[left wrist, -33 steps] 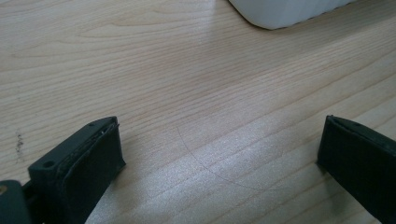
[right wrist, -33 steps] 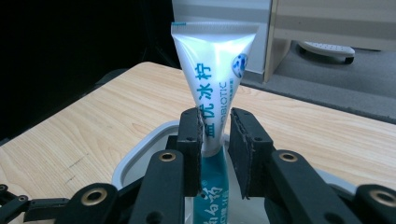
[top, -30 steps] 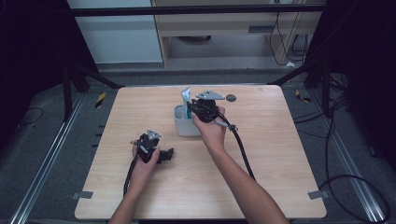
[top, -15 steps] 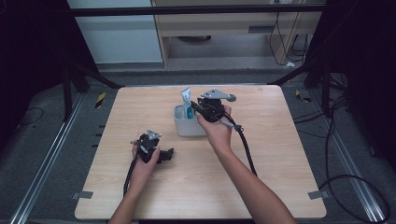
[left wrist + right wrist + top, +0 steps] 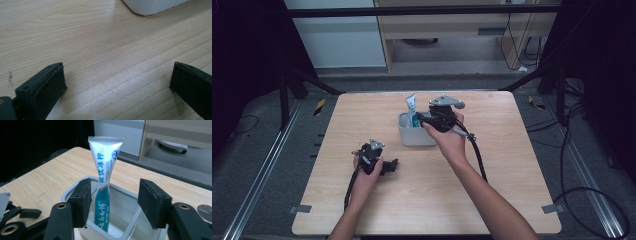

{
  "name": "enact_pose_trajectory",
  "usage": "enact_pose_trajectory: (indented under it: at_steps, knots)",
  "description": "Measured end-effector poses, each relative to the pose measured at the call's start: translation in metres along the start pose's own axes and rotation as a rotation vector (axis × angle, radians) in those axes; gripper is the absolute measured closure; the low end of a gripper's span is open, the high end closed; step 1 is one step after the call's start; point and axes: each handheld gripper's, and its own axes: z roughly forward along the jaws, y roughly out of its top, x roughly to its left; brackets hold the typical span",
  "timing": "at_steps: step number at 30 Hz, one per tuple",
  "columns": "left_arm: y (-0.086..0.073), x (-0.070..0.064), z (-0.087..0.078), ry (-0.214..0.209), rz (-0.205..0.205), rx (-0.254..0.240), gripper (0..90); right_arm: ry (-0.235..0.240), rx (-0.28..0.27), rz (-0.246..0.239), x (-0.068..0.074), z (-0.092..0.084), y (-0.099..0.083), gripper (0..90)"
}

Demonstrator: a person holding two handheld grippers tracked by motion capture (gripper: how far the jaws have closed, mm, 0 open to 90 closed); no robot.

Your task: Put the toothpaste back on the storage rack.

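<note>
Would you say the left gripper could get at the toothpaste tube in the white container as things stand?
Probably yes. The left gripper rests open on bare table, with clear wood up to the white container. But the right gripper sits open around the toothpaste tube, crowding the approach.

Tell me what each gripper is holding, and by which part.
Nothing is held. The right gripper has just been opening; the toothpaste tube stands free between its pads in the container. The left gripper is open over bare table.

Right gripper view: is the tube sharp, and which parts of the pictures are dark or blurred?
Right gripper view: the tube is sharp, the room at upper left black. Left gripper view: glare on the table, the near pads soft. High view: the table lit, its surroundings dim.
</note>
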Motion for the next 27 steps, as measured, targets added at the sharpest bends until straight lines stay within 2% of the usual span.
enact_pose_trajectory:
  at_steps: [12,17,27]
  knots:
    - [0.0,0.0,0.0,0.0,0.0,0.0,0.0,0.008,0.042,-0.052,-0.008,-0.01,-0.002,26.7]
    - [0.0,0.0,0.0,0.0,0.001,0.0,0.0,-0.012,0.069,-0.088,-0.013,-0.015,-0.003,19.1]
    - [0.0,0.0,0.0,0.0,-0.001,0.0,0.0,-0.036,0.101,-0.077,-0.028,-0.027,-0.009,13.0]
